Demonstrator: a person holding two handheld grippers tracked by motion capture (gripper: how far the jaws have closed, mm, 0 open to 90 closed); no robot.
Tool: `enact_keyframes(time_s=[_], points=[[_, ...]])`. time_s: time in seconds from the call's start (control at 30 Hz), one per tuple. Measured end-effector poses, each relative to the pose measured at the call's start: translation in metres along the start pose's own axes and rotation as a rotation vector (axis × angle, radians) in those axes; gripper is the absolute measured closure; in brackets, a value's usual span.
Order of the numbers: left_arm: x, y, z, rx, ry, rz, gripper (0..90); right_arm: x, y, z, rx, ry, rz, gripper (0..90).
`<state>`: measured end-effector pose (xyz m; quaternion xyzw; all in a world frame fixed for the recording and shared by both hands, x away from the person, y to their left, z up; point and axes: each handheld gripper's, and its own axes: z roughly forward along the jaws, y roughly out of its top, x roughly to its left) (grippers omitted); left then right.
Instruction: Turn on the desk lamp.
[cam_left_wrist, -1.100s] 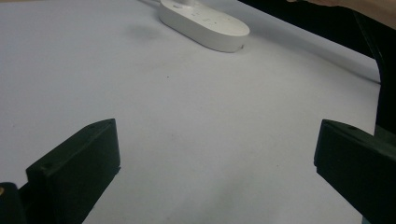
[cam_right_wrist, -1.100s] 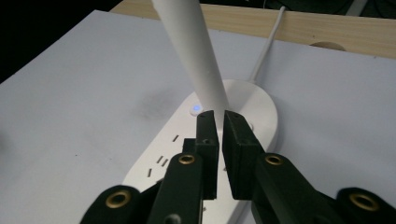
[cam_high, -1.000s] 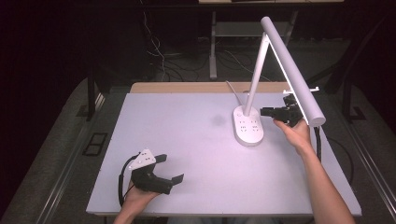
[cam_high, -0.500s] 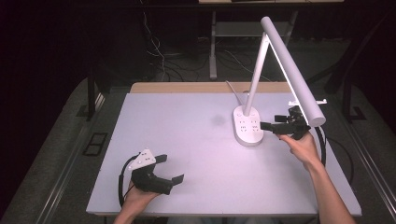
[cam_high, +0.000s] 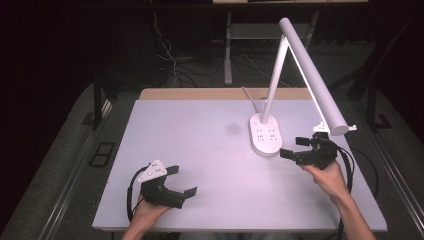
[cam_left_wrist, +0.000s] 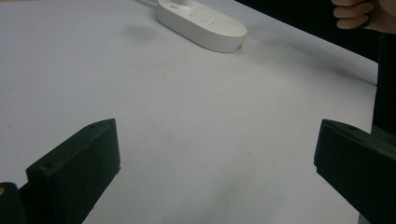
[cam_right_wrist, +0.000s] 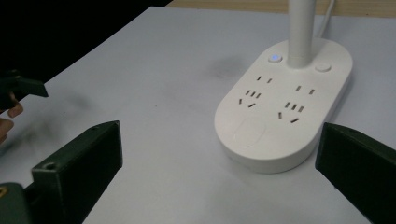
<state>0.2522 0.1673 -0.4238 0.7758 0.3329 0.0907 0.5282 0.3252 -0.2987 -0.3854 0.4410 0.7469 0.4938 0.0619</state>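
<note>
The right gripper (cam_high: 299, 148) is hovering just right of the white oval socket-topped lamp base (cam_high: 265, 134), fingers spread wide, gripping nothing. The left gripper (cam_high: 180, 181) is resting near-left on the pale lilac worktop (cam_high: 200, 150), fingers likewise gaping and empty.

The left hand-held gripper (cam_high: 181, 181) is a chunky black body with two blocky black jaws and a pale grey three-cornered plate (cam_high: 152, 171) on top, dotted with small dark marks. A black cable (cam_high: 131, 192) loops from its rear. In the left gripper view each jaw is a flat-faced matte black block, the left one with a small round recess on its upper face. The right hand-held gripper (cam_high: 295, 148) is likewise black, with a small pale plate above it and a black cable (cam_high: 347, 167) curving behind. Both forearms are bare, with no sleeves in sight. In the right gripper view the left jaw carries a round screw hole.
</note>
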Motion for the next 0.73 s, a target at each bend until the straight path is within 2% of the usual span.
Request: enact_keyframes(time_s=[0.37, 0.5, 0.73], points=[[0.000, 0.000, -0.001, 0.002, 0.000, -0.002, 0.0, 0.022, -0.031, -0.011, -0.026, 0.038, -0.039, 0.5], [0.000, 0.000, -0.001, 0.000, 0.001, -0.003, 0.0, 0.029, -0.046, -0.014, -0.030, 0.038, -0.051, 0.5], [0.001, 0.000, -0.001, -0.003, 0.001, -0.007, 0.0, 0.033, -0.063, -0.015, 0.010, 0.026, -0.043, 0.5]])
